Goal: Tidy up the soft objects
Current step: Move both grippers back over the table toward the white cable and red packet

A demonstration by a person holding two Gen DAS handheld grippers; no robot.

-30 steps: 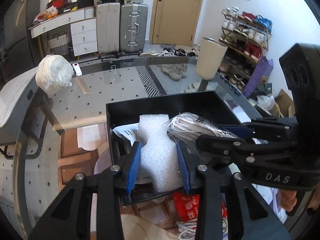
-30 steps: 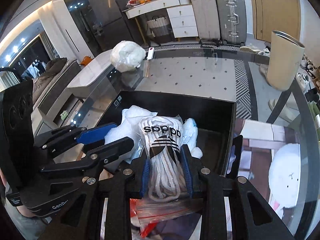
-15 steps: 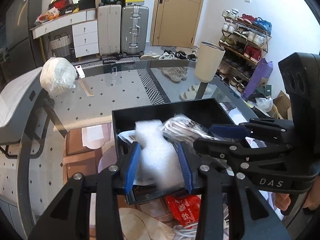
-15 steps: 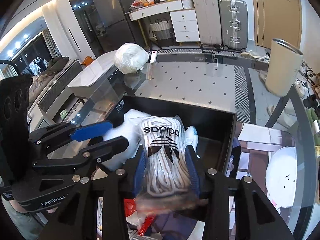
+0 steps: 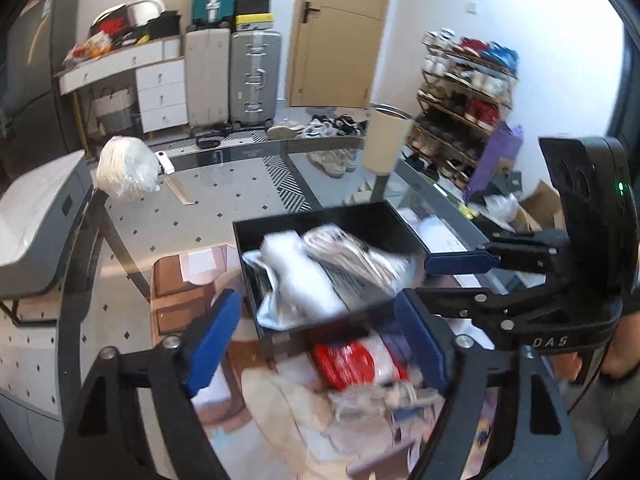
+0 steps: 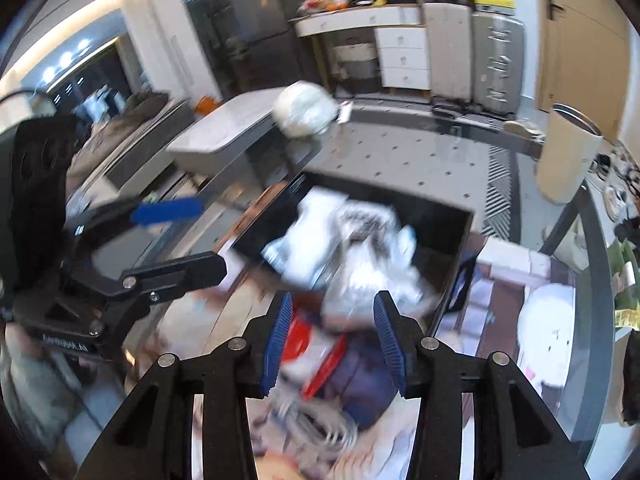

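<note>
The left tongs [image 5: 320,336] stand wide with their blue pads parted and opening, nothing between them, hanging just short of the near wall of the shallow black rectangular tray [image 5: 248,256] that sits on the glass worktop [image 5: 168,216]. The right tongs [image 6: 330,336] are also released and opening, more narrowly, with nothing pressed between their pads; they sit at the tray's near right corner, the blur making finer contact hard to read. Inside the tray lie the white foam block [image 5: 304,280] and, touching it on the right, the clear plastic bag of white cord with black print [image 5: 352,252]; both are smeared by motion, and both run lengthways from the near wall toward the far one, roughly in line with the way each pair of tongs points. So the packed pieces lie ahead of and below both tongs. What is left to sort lies nearer and lower, seen through the glass under the worktop's near edge: a red-and-white plastic packet [image 5: 352,360] and a loose bundle of pale grey cord [image 6: 316,420], directly beneath the gaps of the tongs. Far off at the worktop's left back corner rests a white wrapped round bundle [image 5: 126,172], well apart from either hand, the left being the nearer to it.
</note>
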